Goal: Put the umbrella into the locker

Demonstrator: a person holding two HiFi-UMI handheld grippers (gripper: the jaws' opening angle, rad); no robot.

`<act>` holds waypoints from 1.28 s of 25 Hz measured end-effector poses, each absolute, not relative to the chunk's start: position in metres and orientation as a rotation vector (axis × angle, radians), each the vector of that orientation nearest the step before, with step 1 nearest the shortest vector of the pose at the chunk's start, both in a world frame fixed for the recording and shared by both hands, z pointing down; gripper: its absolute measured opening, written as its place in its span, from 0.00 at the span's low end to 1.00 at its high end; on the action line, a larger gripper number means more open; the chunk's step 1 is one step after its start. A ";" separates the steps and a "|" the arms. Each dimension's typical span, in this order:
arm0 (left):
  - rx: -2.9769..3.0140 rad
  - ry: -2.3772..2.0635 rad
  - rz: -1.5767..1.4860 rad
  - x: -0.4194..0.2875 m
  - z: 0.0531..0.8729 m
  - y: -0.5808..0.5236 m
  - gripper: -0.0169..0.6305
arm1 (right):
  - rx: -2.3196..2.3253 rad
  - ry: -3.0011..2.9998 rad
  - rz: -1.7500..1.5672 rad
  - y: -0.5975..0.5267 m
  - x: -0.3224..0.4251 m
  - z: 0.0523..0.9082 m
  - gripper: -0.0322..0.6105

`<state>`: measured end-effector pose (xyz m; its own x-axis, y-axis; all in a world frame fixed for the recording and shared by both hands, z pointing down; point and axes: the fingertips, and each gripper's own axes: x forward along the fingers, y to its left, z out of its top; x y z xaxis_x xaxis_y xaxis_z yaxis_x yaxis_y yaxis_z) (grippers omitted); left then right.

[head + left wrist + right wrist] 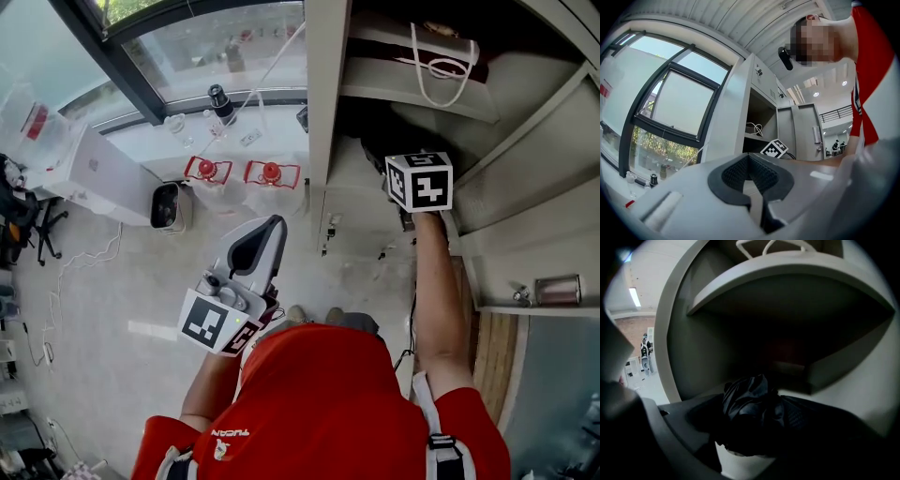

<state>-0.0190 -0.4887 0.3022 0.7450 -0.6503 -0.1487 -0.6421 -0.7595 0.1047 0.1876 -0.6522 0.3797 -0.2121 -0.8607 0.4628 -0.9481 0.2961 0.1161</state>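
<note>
A person in a red shirt stands before an open grey locker (323,112). The right gripper (754,427) reaches into the compartment under the locker's shelf (787,268). Its jaws are spread wide, and the folded black umbrella (747,401) lies between them, below that shelf, apparently resting on the compartment floor and no longer pinched. A white looped cord (441,66) sits on top of the shelf. The left gripper (262,239) hangs outside the locker, well away from the shelf, with its jaws pressed together on nothing. The umbrella looks delivered. What seems left is drawing the right gripper out, and perhaps closing the door.
</note>
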 end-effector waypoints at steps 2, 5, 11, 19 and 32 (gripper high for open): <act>2.896 -1.050 -0.274 -0.015 0.303 -0.488 0.03 | 1.629 -2.151 0.266 -0.644 0.191 0.372 0.58; 2.907 -1.013 -0.280 -0.008 0.302 -0.486 0.03 | 1.670 -2.175 0.248 -0.622 0.196 0.358 0.58; 2.947 -0.951 -0.301 0.005 0.294 -0.488 0.03 | 1.727 -2.307 0.119 -0.546 0.185 0.325 0.58; 3.024 -0.855 -0.317 0.027 0.281 -0.480 0.03 | 1.692 -2.649 0.093 -0.455 0.145 0.297 0.57; 3.070 -0.769 -0.283 0.044 0.282 -0.461 0.03 | 1.741 -2.779 0.008 -0.422 0.137 0.282 0.05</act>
